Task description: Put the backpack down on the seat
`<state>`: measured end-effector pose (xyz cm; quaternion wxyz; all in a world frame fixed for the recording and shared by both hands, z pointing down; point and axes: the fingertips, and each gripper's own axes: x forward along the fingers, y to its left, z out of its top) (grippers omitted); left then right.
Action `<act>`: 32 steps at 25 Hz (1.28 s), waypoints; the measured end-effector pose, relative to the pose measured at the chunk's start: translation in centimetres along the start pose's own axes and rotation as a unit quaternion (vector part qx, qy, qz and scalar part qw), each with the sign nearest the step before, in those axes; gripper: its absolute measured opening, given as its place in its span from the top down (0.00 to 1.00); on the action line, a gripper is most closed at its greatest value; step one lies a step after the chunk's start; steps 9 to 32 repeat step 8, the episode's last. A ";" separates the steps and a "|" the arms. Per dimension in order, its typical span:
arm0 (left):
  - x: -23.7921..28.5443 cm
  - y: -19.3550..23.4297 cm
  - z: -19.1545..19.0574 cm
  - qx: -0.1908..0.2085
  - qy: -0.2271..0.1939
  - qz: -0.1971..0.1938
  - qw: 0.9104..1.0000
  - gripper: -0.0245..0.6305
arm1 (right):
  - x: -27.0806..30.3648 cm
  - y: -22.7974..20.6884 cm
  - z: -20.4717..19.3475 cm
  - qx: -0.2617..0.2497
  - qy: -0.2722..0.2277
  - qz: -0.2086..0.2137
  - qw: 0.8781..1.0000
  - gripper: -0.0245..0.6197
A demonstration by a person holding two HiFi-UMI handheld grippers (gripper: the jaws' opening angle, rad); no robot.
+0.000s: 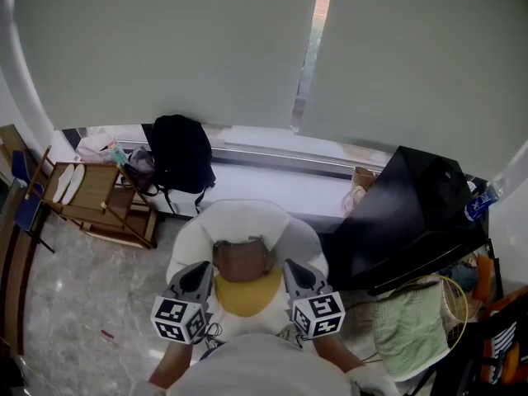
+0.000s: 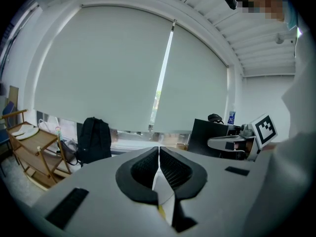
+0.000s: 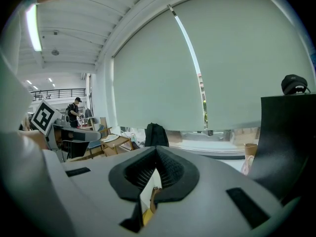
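1. Black backpack (image 1: 180, 163) is standing upright against the window ledge, just beside a wooden trolley (image 1: 99, 205) and beyond the white armchair (image 1: 247, 214).
2. Left gripper (image 1: 200, 269) is hovering over the armchair's left side, jaws pressed together, gripping nothing.
3. Right gripper (image 1: 292, 269) is hovering opposite, jaws likewise together and empty.

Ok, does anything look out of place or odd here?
Nothing is spilled or broken. The black backpack leans by the window ledge, not on the white seat, which holds a brown and yellow bag. The left gripper and right gripper are shut and empty.
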<state>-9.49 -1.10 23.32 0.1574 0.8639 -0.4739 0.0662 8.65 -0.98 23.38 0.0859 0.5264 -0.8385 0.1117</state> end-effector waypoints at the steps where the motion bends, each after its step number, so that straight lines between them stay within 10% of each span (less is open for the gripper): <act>1: 0.0 0.0 0.0 -0.001 0.000 -0.001 1.000 0.90 | 0.0 0.0 0.0 0.000 0.000 0.000 1.000 0.92; 32: 0.1 -0.3 0.1 -0.001 -0.003 -0.005 1.000 0.90 | 0.2 0.0 -0.1 -0.001 0.001 0.002 1.000 0.91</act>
